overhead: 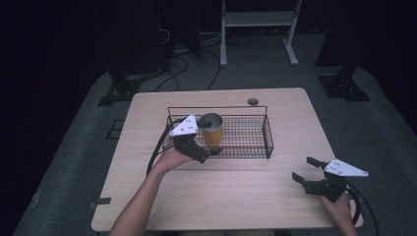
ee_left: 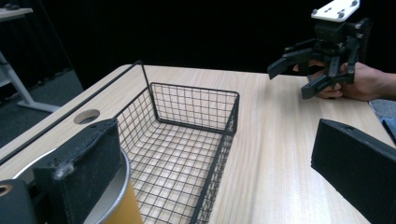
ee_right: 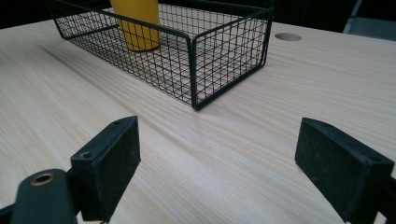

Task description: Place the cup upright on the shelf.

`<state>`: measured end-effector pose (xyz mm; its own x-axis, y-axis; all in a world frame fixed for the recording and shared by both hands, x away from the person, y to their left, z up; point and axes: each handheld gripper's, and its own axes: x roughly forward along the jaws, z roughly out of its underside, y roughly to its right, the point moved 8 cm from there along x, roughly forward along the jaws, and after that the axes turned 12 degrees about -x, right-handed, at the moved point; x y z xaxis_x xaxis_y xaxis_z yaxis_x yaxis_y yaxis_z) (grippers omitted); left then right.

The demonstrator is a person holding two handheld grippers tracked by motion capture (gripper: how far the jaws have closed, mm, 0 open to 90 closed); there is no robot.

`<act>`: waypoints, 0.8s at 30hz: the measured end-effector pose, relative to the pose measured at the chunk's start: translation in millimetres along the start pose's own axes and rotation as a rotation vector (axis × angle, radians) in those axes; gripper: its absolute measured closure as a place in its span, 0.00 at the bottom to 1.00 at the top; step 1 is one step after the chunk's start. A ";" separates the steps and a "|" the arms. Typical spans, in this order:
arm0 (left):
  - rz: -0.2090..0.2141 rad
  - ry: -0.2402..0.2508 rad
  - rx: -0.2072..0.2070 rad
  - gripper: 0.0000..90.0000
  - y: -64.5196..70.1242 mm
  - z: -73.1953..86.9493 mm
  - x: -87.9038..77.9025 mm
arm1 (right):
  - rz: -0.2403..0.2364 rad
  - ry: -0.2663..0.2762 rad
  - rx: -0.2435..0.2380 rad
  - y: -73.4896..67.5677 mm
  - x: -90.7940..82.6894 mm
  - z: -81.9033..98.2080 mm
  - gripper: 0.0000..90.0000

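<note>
1. High view: my left tongs (overhead: 209, 142) stand apart around the yellow cup (overhead: 212, 132), upright at the wire basket's (overhead: 268, 139) nine o'clock end, just set.
2. My right tongs (overhead: 307, 169) wait apart at the desk's (overhead: 246, 196) four o'clock, clear.

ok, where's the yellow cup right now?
The yellow cup stands upright in the left end of the wire basket in the high view, with the open left gripper at its rim.
</note>
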<state>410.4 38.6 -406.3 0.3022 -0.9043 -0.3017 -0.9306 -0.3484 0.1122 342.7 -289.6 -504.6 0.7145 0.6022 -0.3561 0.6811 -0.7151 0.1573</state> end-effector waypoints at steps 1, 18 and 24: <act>0.001 0.000 0.001 0.01 1.3 0.7 -0.5 | 0.000 -0.001 -0.001 -0.1 0.1 0.0 0.15; -0.003 0.007 -0.011 0.01 11.5 14.4 -11.5 | 0.001 -0.002 0.002 -0.1 0.2 0.1 0.15; 0.002 0.002 -0.014 0.01 16.1 18.7 -13.4 | 0.001 -0.003 0.000 -0.1 0.3 0.2 0.15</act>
<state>387.6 49.7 -418.2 0.3010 -0.9054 -0.2994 -0.9282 -0.3502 0.1257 342.8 -289.5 -504.8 0.7147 0.6004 -0.3589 0.6803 -0.7159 0.1572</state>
